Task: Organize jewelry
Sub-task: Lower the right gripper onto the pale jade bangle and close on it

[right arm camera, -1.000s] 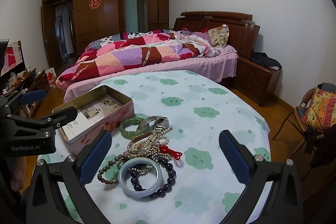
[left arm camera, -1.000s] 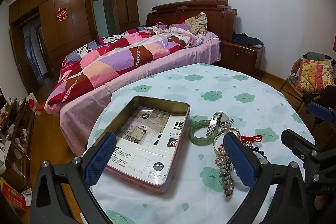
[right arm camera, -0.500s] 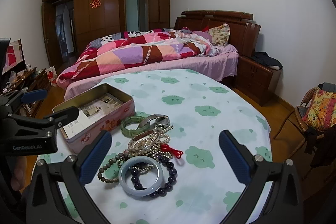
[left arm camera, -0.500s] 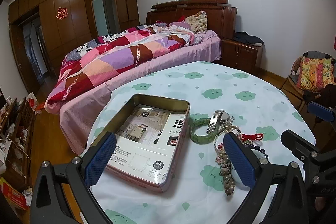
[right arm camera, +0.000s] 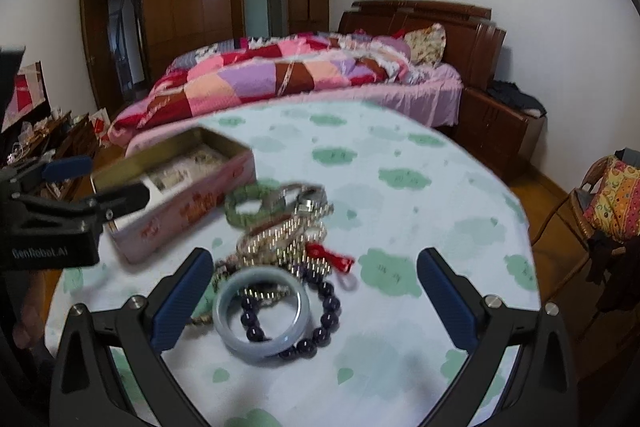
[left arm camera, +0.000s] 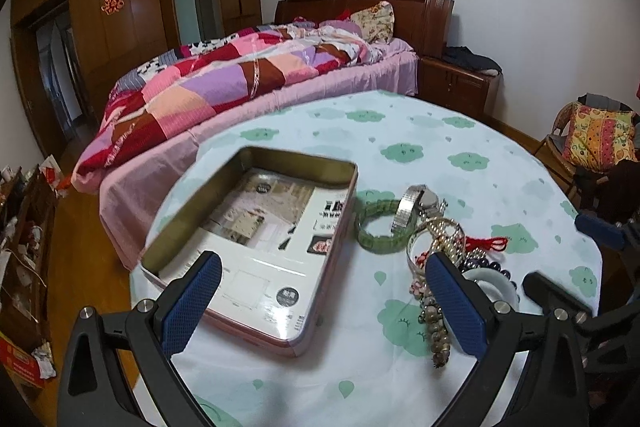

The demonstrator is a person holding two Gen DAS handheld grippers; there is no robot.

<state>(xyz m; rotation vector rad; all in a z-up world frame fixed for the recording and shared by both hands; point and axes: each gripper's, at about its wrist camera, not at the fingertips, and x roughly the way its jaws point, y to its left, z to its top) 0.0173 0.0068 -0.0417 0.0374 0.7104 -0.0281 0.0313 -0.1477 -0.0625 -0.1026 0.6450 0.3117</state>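
Both grippers have eased down and forward toward the round table (left arm camera: 472, 155) since a second ago, so the jewelry now sits larger in each view, while the pieces themselves lie where they did. Left gripper (left arm camera: 320, 301) hangs with its blue pads wide apart and nothing between them, over the near edge of the open tin box (left arm camera: 316, 337), which rests on the cloud-print tablecloth at the table's left side. A printed card lines the bottom of the tin; no jewelry is inside it. Right gripper (right arm camera: 314, 293) is likewise spread wide and empty, poised over the near end of the jewelry pile (right arm camera: 280, 251), which lies just right of the tin. Nearest in that heap is a pale blue-grey bangle (right arm camera: 260, 323), overlapping a dark bead bracelet (right arm camera: 320, 311). Beyond them lie a tangle of pearl-like strands with a red tassel (right arm camera: 332, 259), then a metal-band watch (left arm camera: 416, 205) touching a green bracelet (left arm camera: 378, 227) that sits closest to the tin's right wall. A brown bead strand (left arm camera: 436, 331) trails off the pile toward the near edge. Behind the table stands a bed (right arm camera: 288, 75) with a patchwork quilt, and wooden wardrobes fill the far wall. The right wrist view is somewhat blurred.
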